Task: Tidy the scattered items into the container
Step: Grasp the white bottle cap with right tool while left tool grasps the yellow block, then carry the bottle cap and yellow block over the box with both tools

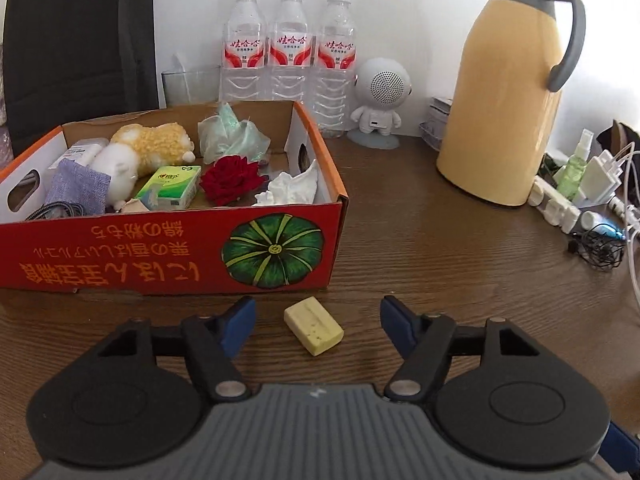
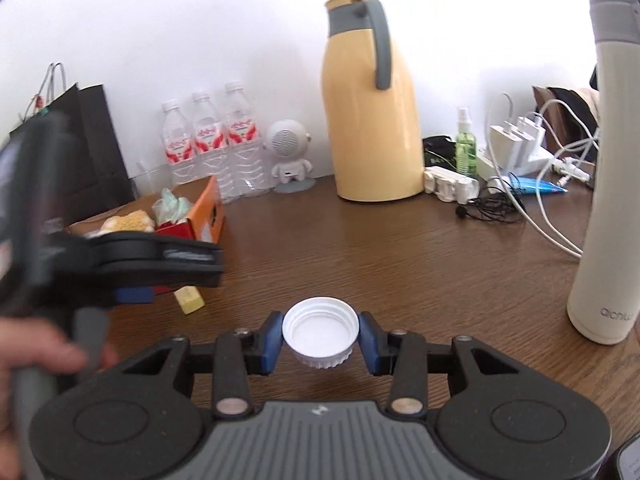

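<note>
From the left wrist, the left gripper (image 1: pixel 317 316) is seen with its jaws spread, nothing pinched; a small yellow block (image 1: pixel 313 325) lies on the wooden table (image 1: pixel 440 248) between the blue fingertips (image 1: pixel 240 312), untouched by either. Just beyond it stands the red cardboard box (image 1: pixel 160 252), already loaded with a plush toy (image 1: pixel 148 148), a tissue pack (image 1: pixel 170 187) and a red rose (image 1: pixel 232 178). The block is judged light, stiff and perhaps slightly slick; it is best taken across its two long flat sides.

From the right wrist, a white bottle cap (image 2: pixel 320 330) is pinched by the right gripper (image 2: pixel 320 334), held open side up by its ribbed rim, and appears raised slightly off the table. The cap is judged light, rigid and easily squirted out, so a gentle, centred squeeze is advised. The box is seen well off to the left.
</note>
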A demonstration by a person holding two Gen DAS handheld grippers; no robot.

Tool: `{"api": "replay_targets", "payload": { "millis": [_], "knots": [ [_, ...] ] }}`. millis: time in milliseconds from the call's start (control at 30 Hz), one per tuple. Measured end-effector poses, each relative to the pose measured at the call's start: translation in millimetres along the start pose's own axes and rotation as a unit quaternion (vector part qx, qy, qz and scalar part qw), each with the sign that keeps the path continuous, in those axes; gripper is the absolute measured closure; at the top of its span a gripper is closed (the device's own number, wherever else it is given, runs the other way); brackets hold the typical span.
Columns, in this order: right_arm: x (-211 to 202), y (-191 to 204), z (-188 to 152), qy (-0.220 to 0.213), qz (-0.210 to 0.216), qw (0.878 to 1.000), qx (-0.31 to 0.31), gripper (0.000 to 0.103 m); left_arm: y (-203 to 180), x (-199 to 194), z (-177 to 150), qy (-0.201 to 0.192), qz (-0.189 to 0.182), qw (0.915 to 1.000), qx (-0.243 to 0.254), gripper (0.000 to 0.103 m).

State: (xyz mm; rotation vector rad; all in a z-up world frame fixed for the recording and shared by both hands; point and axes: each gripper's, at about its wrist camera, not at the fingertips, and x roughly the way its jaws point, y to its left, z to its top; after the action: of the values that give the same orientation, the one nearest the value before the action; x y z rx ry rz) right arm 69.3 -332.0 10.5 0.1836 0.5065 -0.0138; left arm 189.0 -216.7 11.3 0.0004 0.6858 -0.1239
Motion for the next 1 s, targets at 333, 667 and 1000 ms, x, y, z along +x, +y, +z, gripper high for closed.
{"api": "replay_targets", "payload": {
  "millis": [333, 667, 1000],
  "knots": [
    [-2.8, 5.2, -2.2, 0.010, 0.033, 0.999, -0.001, 0.064, 6.9, -18.2, -21.7, -0.019, -0.020, 0.9980, 0.056, 0.082],
    [-0.3, 11.4, -3.8, 0.012, 0.031, 0.999, -0.022, 0.064, 73.9, -130.5, -62.3, -0.111, 0.064, 0.9897, 0.065, 0.082],
    [-45.1, 91.5, -16.6, -0.005, 0.084, 0.991, -0.102, 0.064, 141.6, -202.9, -98.9, -0.151, 0.109, 0.9822, 0.022, 0.082]
  ]
}}
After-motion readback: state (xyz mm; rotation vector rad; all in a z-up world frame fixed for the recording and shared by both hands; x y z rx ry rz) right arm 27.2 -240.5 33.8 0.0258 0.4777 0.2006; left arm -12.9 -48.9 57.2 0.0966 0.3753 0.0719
